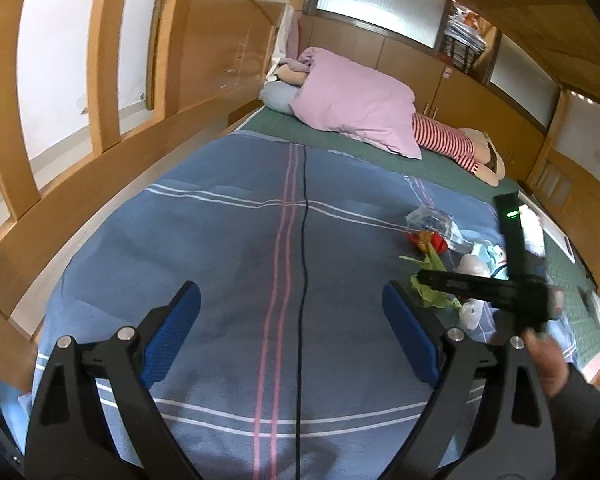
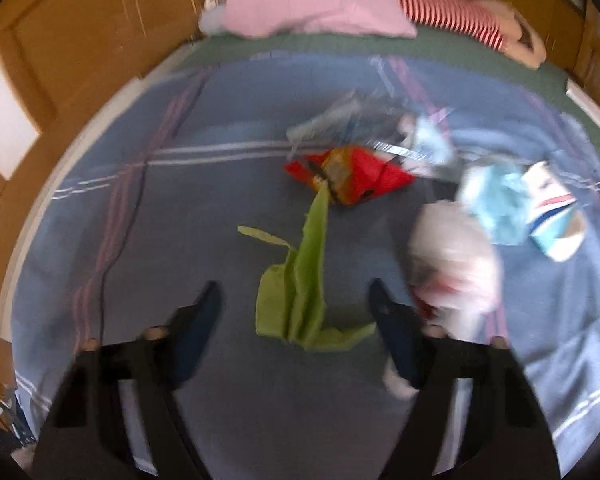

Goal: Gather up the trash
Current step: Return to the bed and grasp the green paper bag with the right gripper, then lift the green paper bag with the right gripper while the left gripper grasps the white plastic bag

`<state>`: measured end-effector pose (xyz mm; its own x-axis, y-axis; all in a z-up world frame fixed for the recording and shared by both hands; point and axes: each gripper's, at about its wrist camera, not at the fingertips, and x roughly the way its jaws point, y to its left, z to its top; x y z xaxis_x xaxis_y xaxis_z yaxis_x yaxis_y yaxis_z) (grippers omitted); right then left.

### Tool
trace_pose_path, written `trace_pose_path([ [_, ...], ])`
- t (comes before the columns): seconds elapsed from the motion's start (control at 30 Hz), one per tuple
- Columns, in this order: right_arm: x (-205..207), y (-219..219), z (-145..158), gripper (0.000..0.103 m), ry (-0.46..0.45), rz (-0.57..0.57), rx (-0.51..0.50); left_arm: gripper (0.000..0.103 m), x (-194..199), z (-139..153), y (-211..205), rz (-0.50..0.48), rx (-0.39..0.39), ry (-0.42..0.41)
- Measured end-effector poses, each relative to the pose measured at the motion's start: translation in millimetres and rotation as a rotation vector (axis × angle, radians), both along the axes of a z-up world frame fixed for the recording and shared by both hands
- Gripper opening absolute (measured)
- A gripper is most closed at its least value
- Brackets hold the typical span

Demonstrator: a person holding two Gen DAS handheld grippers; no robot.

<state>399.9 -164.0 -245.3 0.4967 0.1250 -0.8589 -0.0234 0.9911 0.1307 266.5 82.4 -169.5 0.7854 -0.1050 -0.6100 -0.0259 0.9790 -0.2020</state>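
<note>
Trash lies on a blue plaid blanket [image 2: 228, 208]: a green wrapper [image 2: 300, 288], a red snack bag [image 2: 356, 176], a clear plastic bag [image 2: 340, 120], a crumpled white bag [image 2: 456, 248], a light blue wrapper [image 2: 496, 200] and a small carton [image 2: 556, 216]. My right gripper [image 2: 296, 304] is open, its blue pads on either side of the green wrapper without pressing it; this view is blurred. In the left wrist view the right gripper [image 1: 428, 278] reaches over the green wrapper [image 1: 432, 296]. My left gripper [image 1: 296, 320] hangs open over bare blanket [image 1: 220, 240], holding nothing.
A black cable [image 1: 302, 240] runs down the blanket. At the far end lie a pink pillow [image 1: 352, 100] and a striped soft doll [image 1: 452, 144]. A wooden bed rail [image 1: 100, 152] lines the left side. A person's hand [image 1: 548, 360] holds the right gripper.
</note>
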Motion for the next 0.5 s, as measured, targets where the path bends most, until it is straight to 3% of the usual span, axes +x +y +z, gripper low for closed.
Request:
trace_pose_path([
  [0.03, 6.2, 0.5, -7.3, 0.021, 0.032, -0.006, 0.007, 0.092, 0.4, -0.8, 2.2, 0.003, -0.012, 0.005],
  [0.1, 15.0, -2.3, -20.4, 0.019, 0.081, -0.038, 0.044, 0.092, 2.4, -3.3, 4.5, 0.001, -0.031, 0.026],
  [0.2, 11.6, -4.7, -17.3, 0.019, 0.079, -0.061, 0.068, 0.092, 4.3, -5.6, 3.1, -0.003, -0.036, 0.04],
  [0.37, -27.0, -17.0, 18.2, 0.019, 0.024, -0.044, 0.157, 0.092, 4.2, -4.3, -10.0, -0.021, 0.017, 0.03],
  [0.5, -83.9, -59.4, 51.4, 0.019, -0.072, -0.095, 0.21, 0.092, 4.2, -8.5, -32.7, -0.085, 0.073, 0.046],
])
